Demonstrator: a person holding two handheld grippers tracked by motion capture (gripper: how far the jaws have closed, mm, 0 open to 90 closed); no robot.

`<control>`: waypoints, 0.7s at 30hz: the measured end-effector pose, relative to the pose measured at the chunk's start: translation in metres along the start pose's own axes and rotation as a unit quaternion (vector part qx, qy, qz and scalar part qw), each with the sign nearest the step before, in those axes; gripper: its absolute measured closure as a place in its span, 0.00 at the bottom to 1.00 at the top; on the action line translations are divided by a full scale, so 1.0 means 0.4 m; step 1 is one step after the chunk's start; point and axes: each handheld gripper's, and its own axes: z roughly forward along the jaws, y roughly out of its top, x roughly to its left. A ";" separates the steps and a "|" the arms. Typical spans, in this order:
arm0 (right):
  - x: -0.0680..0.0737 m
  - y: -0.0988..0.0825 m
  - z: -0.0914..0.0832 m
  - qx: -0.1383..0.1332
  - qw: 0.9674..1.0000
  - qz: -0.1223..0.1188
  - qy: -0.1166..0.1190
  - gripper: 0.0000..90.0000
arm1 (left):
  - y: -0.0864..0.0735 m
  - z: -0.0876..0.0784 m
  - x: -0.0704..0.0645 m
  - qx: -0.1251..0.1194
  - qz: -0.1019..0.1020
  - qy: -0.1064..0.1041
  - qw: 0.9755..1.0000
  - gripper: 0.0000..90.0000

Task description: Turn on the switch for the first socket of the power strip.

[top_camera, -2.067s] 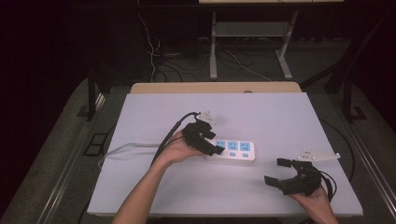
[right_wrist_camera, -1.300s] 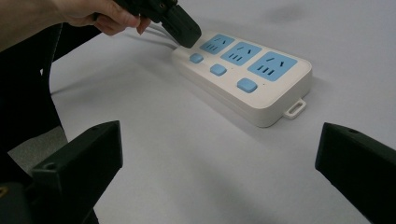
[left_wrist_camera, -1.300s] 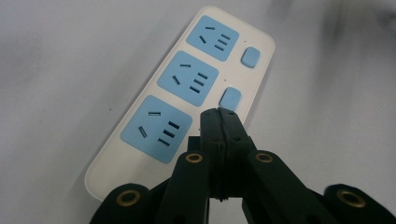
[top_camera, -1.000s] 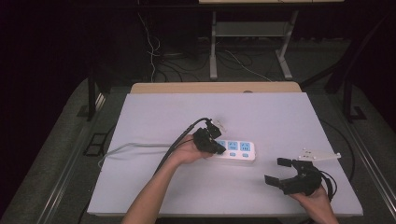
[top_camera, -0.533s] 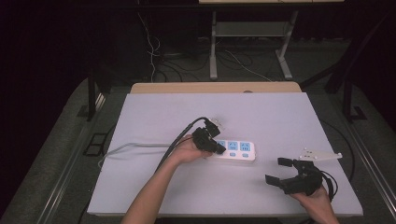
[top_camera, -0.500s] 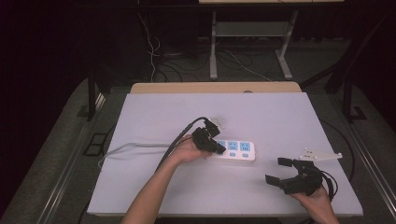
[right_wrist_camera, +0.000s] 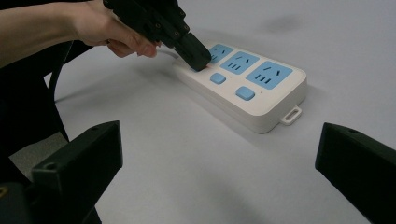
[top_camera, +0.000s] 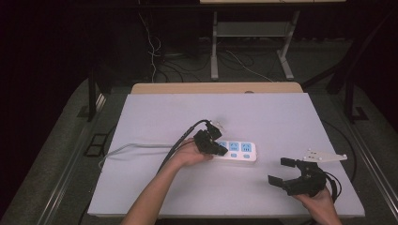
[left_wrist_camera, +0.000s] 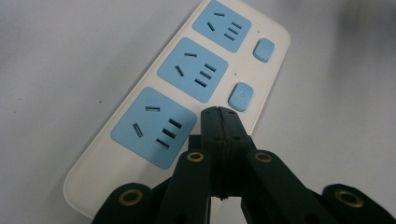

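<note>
A white power strip (top_camera: pixel 239 152) with three blue sockets and blue switches lies mid-table. My left gripper (top_camera: pixel 220 151) is shut, its closed tips (left_wrist_camera: pixel 219 116) pressed down on the strip (left_wrist_camera: pixel 187 70) where the switch nearest the cable end sits, hiding it. Two other switches (left_wrist_camera: pixel 240 96) stay uncovered. In the right gripper view the left gripper (right_wrist_camera: pixel 198 63) touches the strip (right_wrist_camera: pixel 266 98) with a reddish spot under its tip. My right gripper (top_camera: pixel 280 171) (right_wrist_camera: pixel 219 156) rests open and empty near the front right of the table.
The strip's grey cable (top_camera: pixel 126 149) runs left off the white table (top_camera: pixel 263 112). A black cable trails from the left gripper over the forearm. Chair and desk legs with floor cables stand beyond the far edge.
Since the oldest frame my left gripper has shifted slightly right onto the strip's left end. Over the last second nothing has visibly moved.
</note>
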 end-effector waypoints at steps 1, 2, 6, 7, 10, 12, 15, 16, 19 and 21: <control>0.000 0.000 0.000 0.000 1.000 0.000 0.000 0.00 | -0.009 0.000 0.007 -0.014 -0.012 -0.009 1.000 1.00; 0.000 0.000 0.000 0.000 1.000 0.000 0.000 0.00 | -0.018 0.000 0.013 -0.024 -0.022 -0.016 0.999 1.00; -0.001 0.000 0.000 -0.001 1.000 0.001 0.001 0.00 | -0.028 0.000 0.000 -0.037 -0.007 0.002 0.999 1.00; -0.001 0.000 0.001 -0.001 1.000 0.001 0.001 0.00 | -0.026 0.000 -0.003 -0.036 -0.004 0.005 0.999 1.00; -0.001 0.001 0.003 0.000 1.000 0.000 0.000 0.00 | -0.023 0.000 -0.001 -0.033 -0.003 0.004 0.999 1.00; 0.000 0.000 0.004 0.000 1.000 -0.001 0.000 0.00 | -0.018 0.000 -0.003 -0.027 -0.001 0.006 1.000 1.00; -0.002 0.000 0.006 0.002 1.000 0.000 0.000 0.00 | -0.012 0.000 -0.004 -0.020 0.004 0.013 1.000 1.00; -0.003 0.000 0.007 0.003 1.000 0.000 0.000 0.00 | -0.011 0.000 -0.006 -0.018 0.006 0.015 1.000 1.00; -0.004 0.000 0.009 0.005 1.000 0.002 0.000 0.00 | -0.006 0.000 -0.010 -0.012 0.009 0.020 1.000 1.00; -0.005 -0.001 0.008 0.004 1.000 0.003 -0.001 0.00 | -0.004 0.001 -0.016 -0.011 0.023 0.027 0.999 1.00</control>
